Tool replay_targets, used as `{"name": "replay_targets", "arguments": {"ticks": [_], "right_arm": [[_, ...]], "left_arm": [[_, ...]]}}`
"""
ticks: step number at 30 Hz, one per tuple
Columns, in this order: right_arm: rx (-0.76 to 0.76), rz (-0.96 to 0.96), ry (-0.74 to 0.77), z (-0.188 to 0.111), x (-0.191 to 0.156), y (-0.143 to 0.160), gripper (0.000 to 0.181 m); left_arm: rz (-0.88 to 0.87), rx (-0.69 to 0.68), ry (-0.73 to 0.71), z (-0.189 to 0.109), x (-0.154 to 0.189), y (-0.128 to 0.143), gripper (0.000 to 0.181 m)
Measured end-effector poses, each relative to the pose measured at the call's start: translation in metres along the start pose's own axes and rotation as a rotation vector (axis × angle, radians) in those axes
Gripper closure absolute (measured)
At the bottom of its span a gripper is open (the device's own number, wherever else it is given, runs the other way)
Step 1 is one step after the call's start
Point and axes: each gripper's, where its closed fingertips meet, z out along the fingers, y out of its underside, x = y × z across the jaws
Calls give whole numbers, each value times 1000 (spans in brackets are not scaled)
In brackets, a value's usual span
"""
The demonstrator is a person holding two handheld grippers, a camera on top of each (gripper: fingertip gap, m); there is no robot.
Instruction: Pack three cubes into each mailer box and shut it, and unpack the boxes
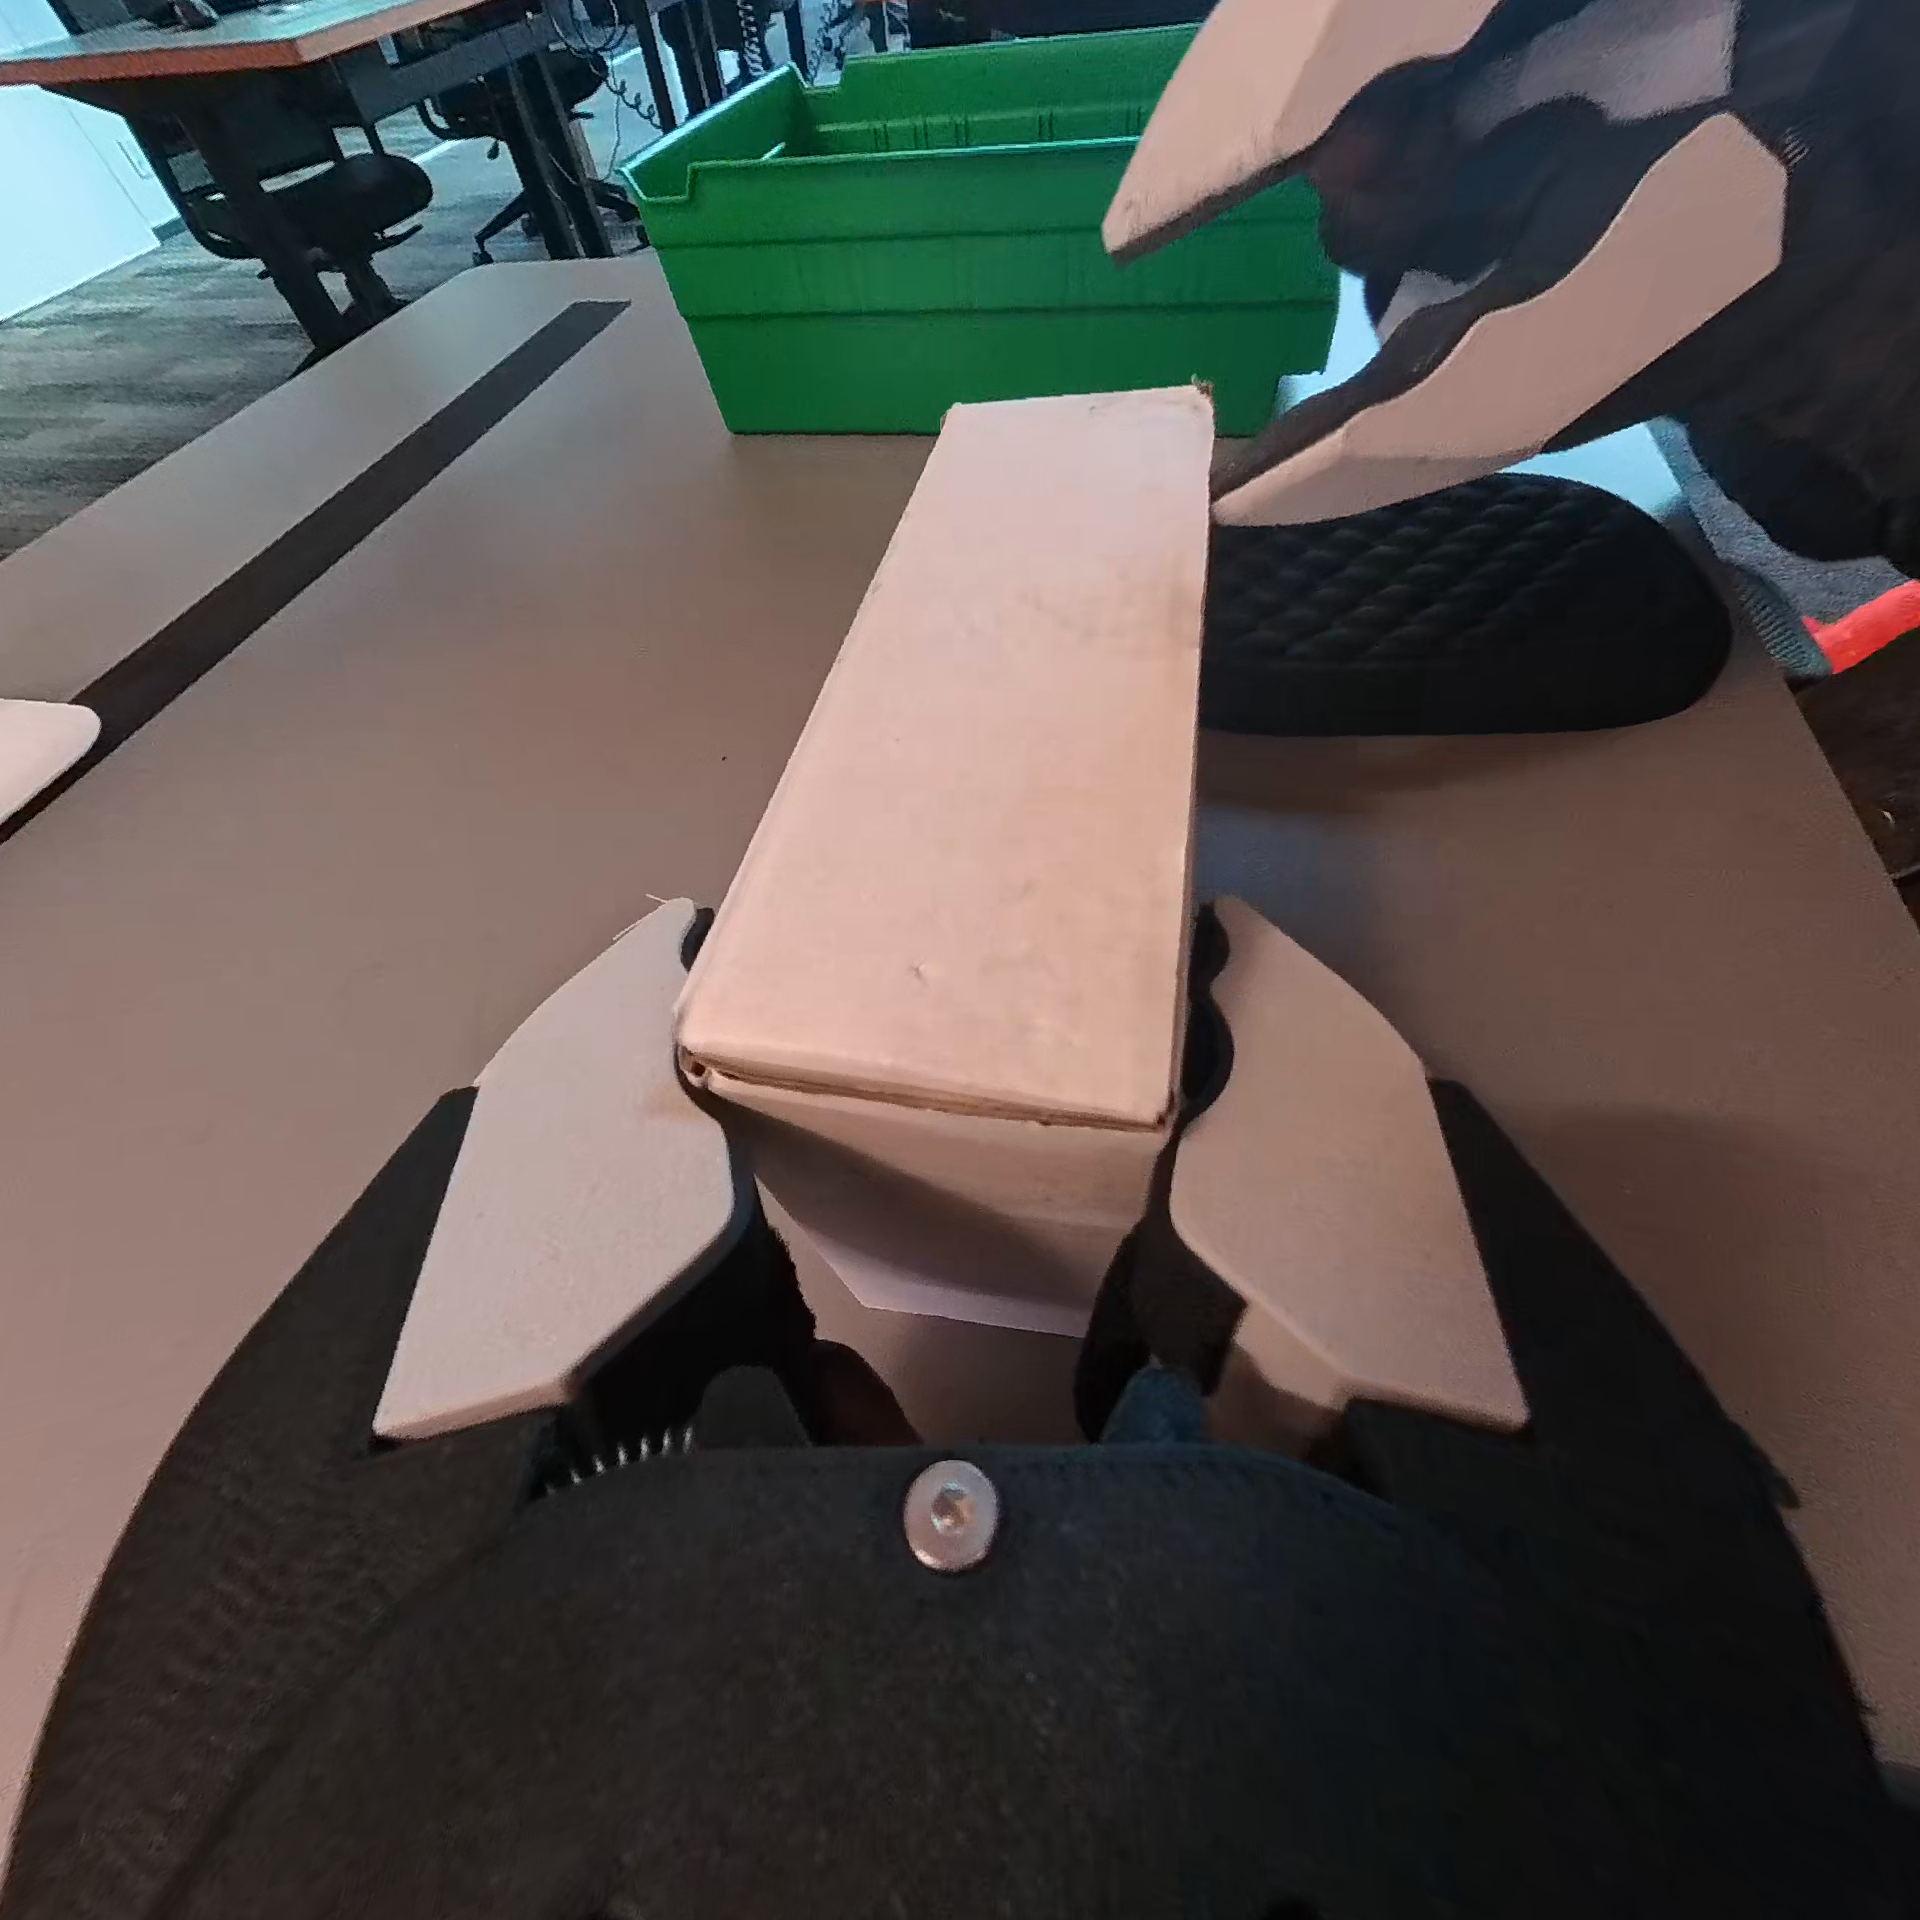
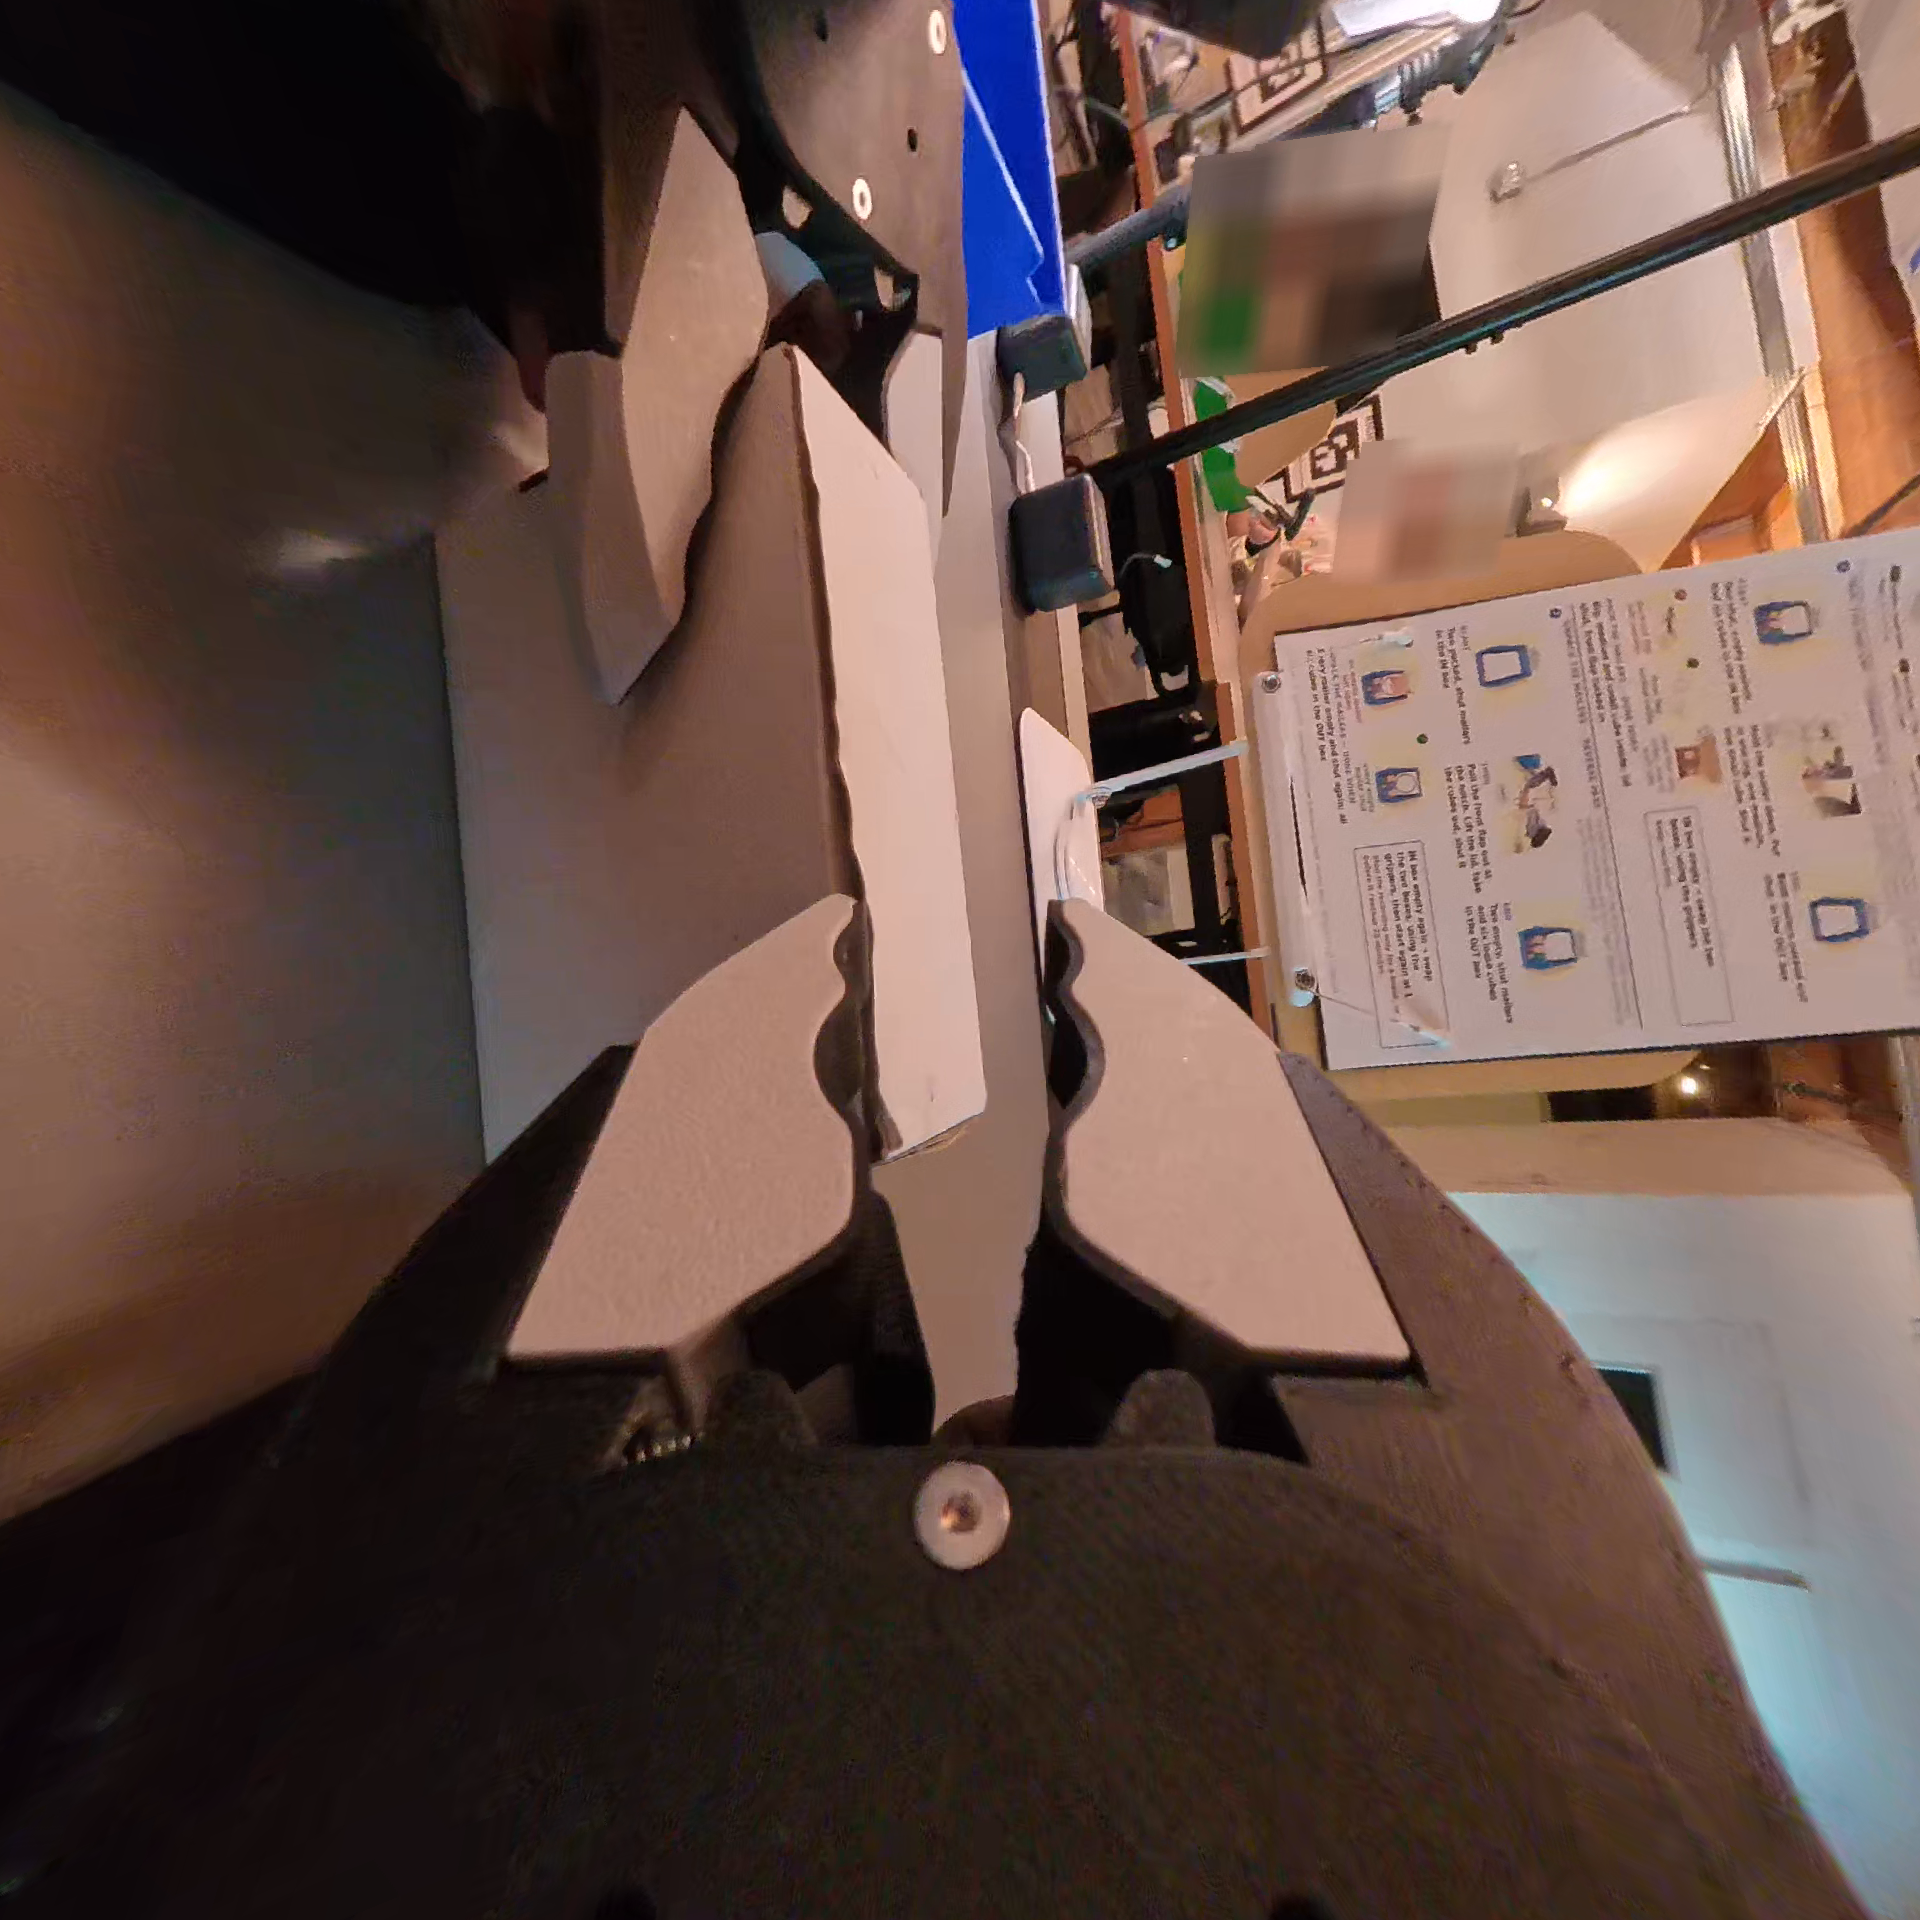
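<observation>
A closed brown cardboard mailer box [image 1: 997, 748] is clamped across its near end by my left gripper [image 1: 951, 914], one finger on each long side, just above the brown table [image 1: 364, 831]. My right gripper [image 1: 1164, 374] is open at the box's far right corner, its lower fingertip touching the box edge. In the right wrist view, which is rolled sideways, the right gripper [image 2: 951, 925] is open. The box [image 2: 727, 779] lies against its left finger, its end corner partly in the gap. The left gripper [image 2: 644, 468] holds the box's other end. No cubes are in view.
A green plastic bin [image 1: 935, 260] stands just behind the box. A black quilted pad [image 1: 1455, 613] lies to its right. A pale flat piece [image 1: 42, 738] sits at the table's left edge. An instruction poster [image 2: 1590, 810] hangs beyond the table. Desks and chairs stand behind. My hands' fingertips stand some 9 cm from each other.
</observation>
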Motion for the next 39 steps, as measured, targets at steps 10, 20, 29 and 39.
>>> {"name": "replay_targets", "arguments": {"ticks": [10, 20, 29, 39], "right_arm": [[-18, -23, -68, 23, -2, -14, 161], [-29, 172, -411, 46, 9, -17, 179], [-8, 876, -1384, 62, 19, -5, 179], [-33, 873, -1325, 61, 23, 7, 179]], "left_arm": [[1, -7, 14, 1, 1, 0, 96], [22, -46, 16, 1, 1, 3, 96], [18, -41, -3, 1, 0, 3, 95], [332, 114, -125, -70, 10, -75, 99]]}}
